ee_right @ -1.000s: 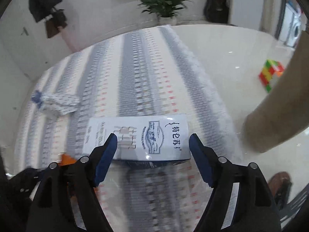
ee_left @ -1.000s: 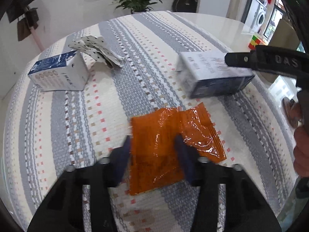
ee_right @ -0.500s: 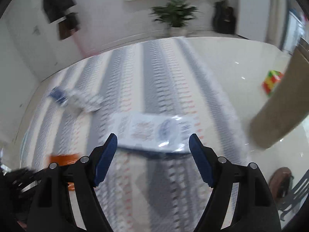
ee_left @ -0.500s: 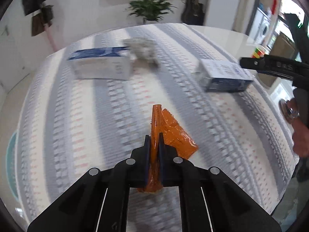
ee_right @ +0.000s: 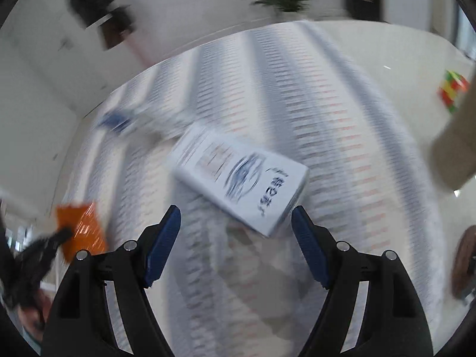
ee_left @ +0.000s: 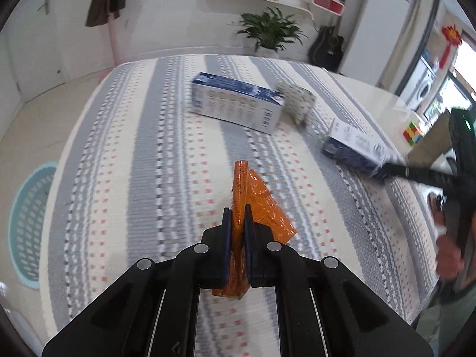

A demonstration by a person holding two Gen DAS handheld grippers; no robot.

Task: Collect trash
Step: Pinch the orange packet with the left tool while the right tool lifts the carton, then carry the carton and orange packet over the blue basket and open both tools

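Observation:
My left gripper (ee_left: 237, 218) is shut on an orange plastic wrapper (ee_left: 258, 205) and holds it above the striped tablecloth (ee_left: 142, 160). The wrapper also shows in the right wrist view (ee_right: 81, 227), at the far left. My right gripper (ee_right: 236, 223) is open, with a white and blue carton (ee_right: 241, 180) lying just ahead between its fingers, not touching them; the same carton (ee_left: 355, 145) is at the right in the left wrist view. A second blue and white carton (ee_left: 238, 104) and a crumpled spotted paper (ee_left: 296, 101) lie at the far side.
A teal laundry basket (ee_left: 26, 223) stands on the floor left of the table. A cardboard box (ee_right: 455, 139) and a coloured cube toy (ee_right: 452, 92) are on the floor to the right. The table edge curves close on the right.
My left gripper closed on the orange wrapper and lifted it, turning left. My right gripper swung, so the carton now lies askew ahead of it; the view is blurred by motion.

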